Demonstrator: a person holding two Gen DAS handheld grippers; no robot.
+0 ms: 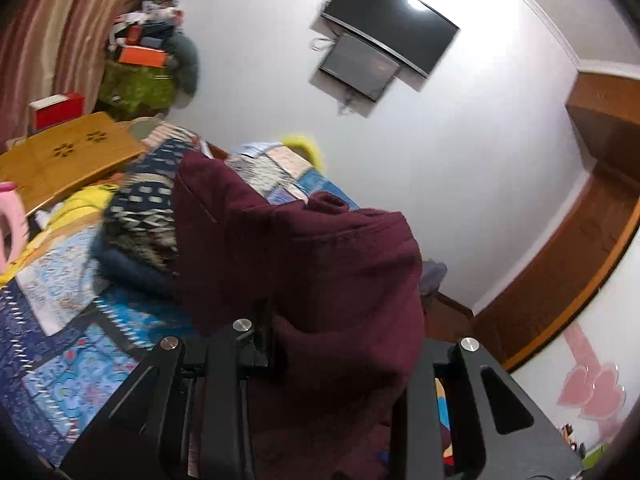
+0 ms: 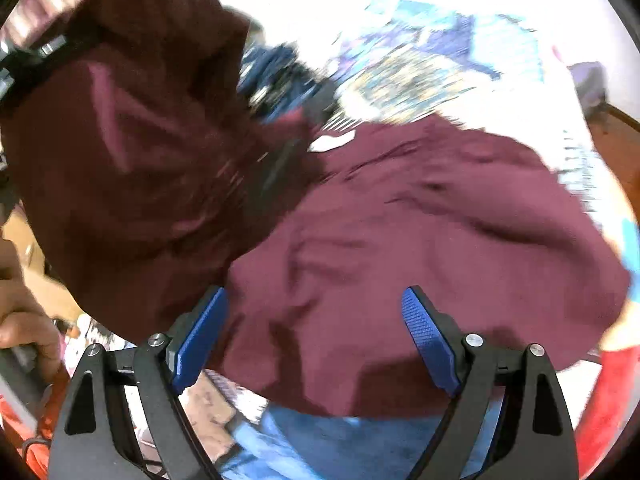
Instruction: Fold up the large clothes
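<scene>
A large maroon garment (image 1: 320, 248) hangs bunched from my left gripper (image 1: 332, 332), which is shut on a fold of it; the cloth drapes over the fingers and hides their tips. In the right wrist view the rest of the garment (image 2: 420, 220) lies spread on the bed, while the lifted part rises at the upper left, where the left gripper's black frame (image 2: 40, 56) shows. My right gripper (image 2: 316, 320) hovers just above the spread cloth. It is open, its blue pads (image 2: 204, 332) wide apart with nothing pressed between them.
A blue patchwork bed cover (image 1: 80, 380) lies under everything. A stack of folded dark patterned cloth (image 1: 148, 208) sits beyond the garment, beside a wooden lap table (image 1: 68, 156). A television (image 1: 392, 20) hangs on the white wall. A person's hand (image 2: 24, 320) is at the left edge.
</scene>
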